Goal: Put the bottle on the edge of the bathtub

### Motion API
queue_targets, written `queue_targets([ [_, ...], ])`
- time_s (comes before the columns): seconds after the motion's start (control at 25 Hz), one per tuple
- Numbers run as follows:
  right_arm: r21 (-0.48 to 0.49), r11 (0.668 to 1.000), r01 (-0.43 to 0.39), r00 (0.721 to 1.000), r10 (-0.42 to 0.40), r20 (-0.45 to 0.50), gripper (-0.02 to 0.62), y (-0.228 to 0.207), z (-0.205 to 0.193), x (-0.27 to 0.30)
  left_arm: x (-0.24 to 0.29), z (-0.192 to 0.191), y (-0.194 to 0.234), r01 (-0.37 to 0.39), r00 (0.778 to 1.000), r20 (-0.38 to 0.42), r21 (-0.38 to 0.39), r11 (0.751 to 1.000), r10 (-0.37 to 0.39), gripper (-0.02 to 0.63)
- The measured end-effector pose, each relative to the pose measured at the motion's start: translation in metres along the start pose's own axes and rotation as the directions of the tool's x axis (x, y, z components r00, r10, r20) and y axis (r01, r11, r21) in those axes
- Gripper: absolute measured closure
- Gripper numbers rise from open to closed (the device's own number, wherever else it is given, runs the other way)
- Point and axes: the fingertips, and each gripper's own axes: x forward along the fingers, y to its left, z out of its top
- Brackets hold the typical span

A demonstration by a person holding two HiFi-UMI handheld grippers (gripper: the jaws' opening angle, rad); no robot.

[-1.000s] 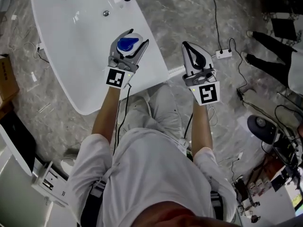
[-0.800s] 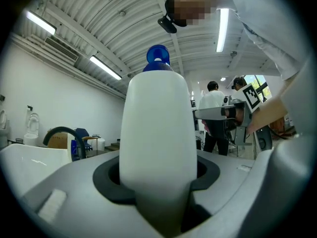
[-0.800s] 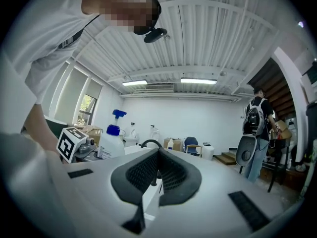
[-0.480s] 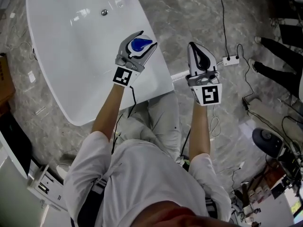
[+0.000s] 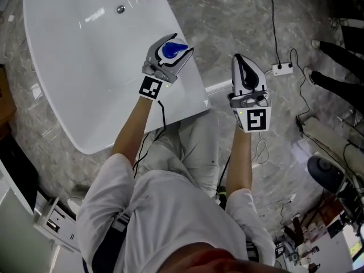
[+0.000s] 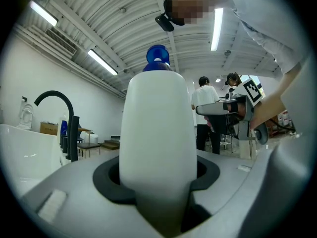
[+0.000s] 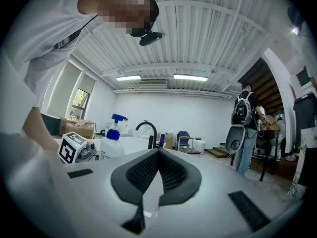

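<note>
Left hand-held gripper (image 5: 173, 47) clamps bottle (image 6: 157, 133) upright over bathtub (image 5: 190, 90) edge; right hand-held gripper (image 5: 241, 59) pinched closed, empty. Lower straight, seat base flat on rim before letting go.

Pwr strip (image 5: 282, 69) w/ cables (image 5: 274, 23) on grey floor (image 5: 227, 27)

- My left gripper (image 5: 179, 43) and right gripper (image 5: 239, 58) have both sunk. They look smaller and farther below the head camera than a second ago.
- The bottle (image 5: 172, 49) has drifted from farther inside the bathtub (image 5: 193, 90) toward its right edge and now hangs over the rim there.
- The right gripper leaned left before; now it points nearly straight up the picture.
- The bathtub fills more of my head view.
</note>
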Motion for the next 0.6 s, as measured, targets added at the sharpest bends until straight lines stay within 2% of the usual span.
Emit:
queue_targets([
  [0.16, 0.007, 1.0, 0.018, 1.0, -0.018, -0.001, 0.594, -0.002, -0.007, -0.009, 0.001, -0.01, 0.0, -0.009, 1.0, 0.007, -0.022, 1.0, 0.009, 0.362],
  [0.6, 0.048, 0.996, 0.07, 0.997, -0.069, -0.025, 0.594, -0.003, -0.013, -0.03, 0.003, -0.01, 0.0, -0.019, 1.0, 0.002, -0.014, 1.0, 0.019, 0.356],
])
